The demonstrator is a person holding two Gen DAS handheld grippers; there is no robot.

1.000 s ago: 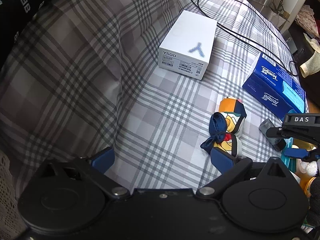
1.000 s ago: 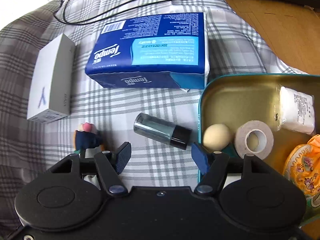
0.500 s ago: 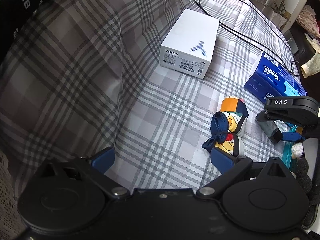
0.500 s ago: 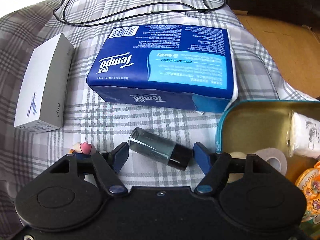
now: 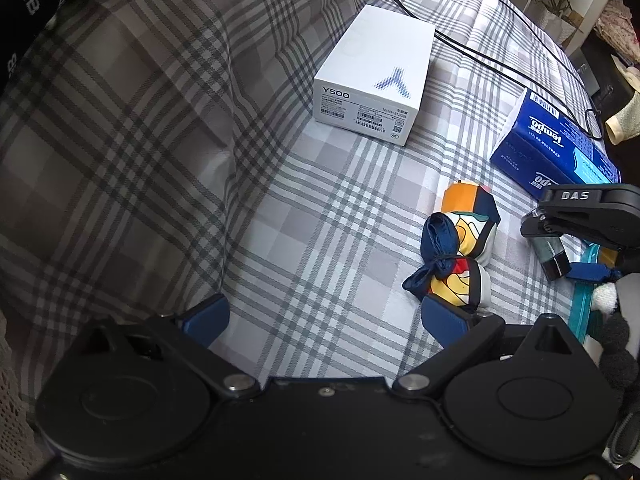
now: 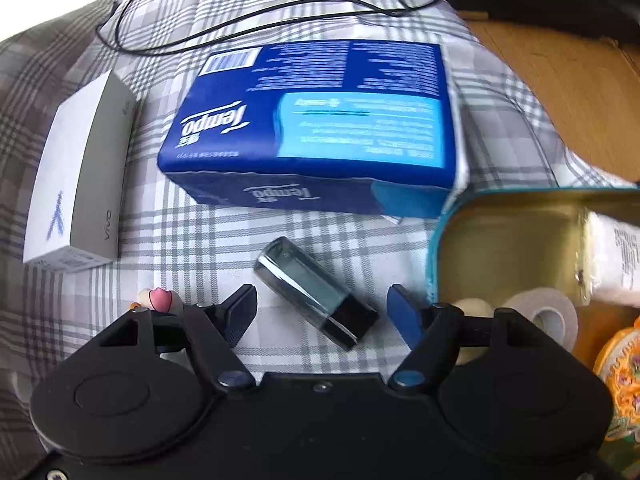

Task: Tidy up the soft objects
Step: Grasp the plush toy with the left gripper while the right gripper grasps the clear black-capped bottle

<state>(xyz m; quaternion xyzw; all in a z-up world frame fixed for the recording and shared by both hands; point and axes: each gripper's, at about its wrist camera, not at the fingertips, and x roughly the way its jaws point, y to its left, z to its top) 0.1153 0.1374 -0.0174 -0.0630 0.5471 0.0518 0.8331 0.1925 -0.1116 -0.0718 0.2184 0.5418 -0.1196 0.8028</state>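
Grey and white plaid cloth (image 5: 304,216) covers the whole surface, and it rises in folds at the left side. On this cloth lies the soft colourful fabric bundle tied with a dark blue ribbon (image 5: 464,248), with orange, yellow, white and navy patches. It lies just in front of the left gripper (image 5: 324,316), close to its right fingertip (image 5: 444,316); the jaws are released wide and hold nothing. Beside the bundle, to the right, a small dark translucent case with a black end (image 6: 316,292) lies flat on the cloth. The right gripper (image 6: 320,312) is placed around this case, one finger on each side, with the jaws spread and not touching it. Behind the case is a blue Tempo tissue pack (image 6: 320,120). Right of it an open teal metal tin (image 6: 436,248) holds a roll of white tape (image 6: 548,312) and a white packet (image 6: 616,256). Farther left stands a white phone box marked Y500 (image 5: 376,80), and a thin black cable (image 6: 256,28) runs behind.
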